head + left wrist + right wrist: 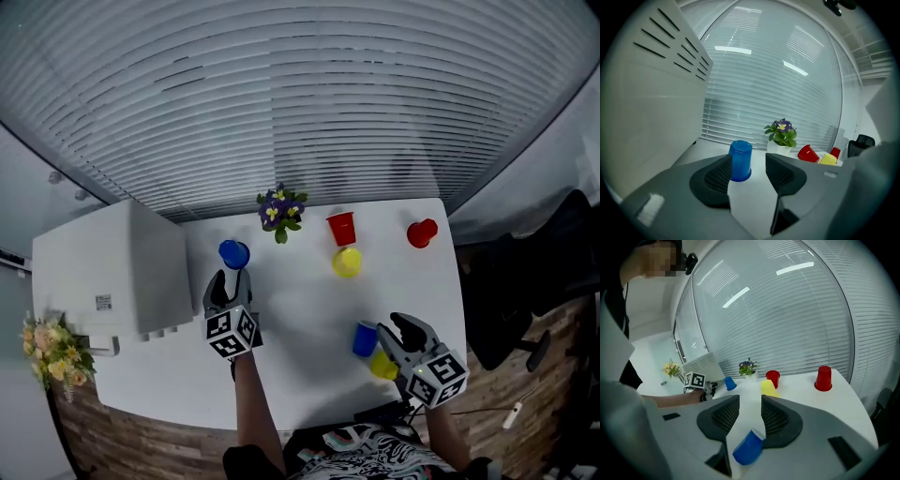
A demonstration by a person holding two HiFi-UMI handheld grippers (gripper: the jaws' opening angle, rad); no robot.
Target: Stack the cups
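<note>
An upside-down blue cup (233,253) (740,160) stands at the left of the white table (300,375). It sits between the tips of my open left gripper (232,277) (748,160), and the pads do not press on it. My right gripper (392,327) (750,401) is open near the front right, with an empty gap between its pads. A second blue cup (365,338) (749,447) lies tilted low beside its jaws, and a yellow cup (382,366) is partly hidden under it. Farther back are a red cup (341,228), a yellow cup (346,262) and another red cup (421,232).
A white box-shaped unit (112,272) fills the table's left side. A small potted flower (280,211) stands at the back edge before the window blinds. A bunch of flowers (52,352) sits at the far left and a dark chair (525,291) off the right edge.
</note>
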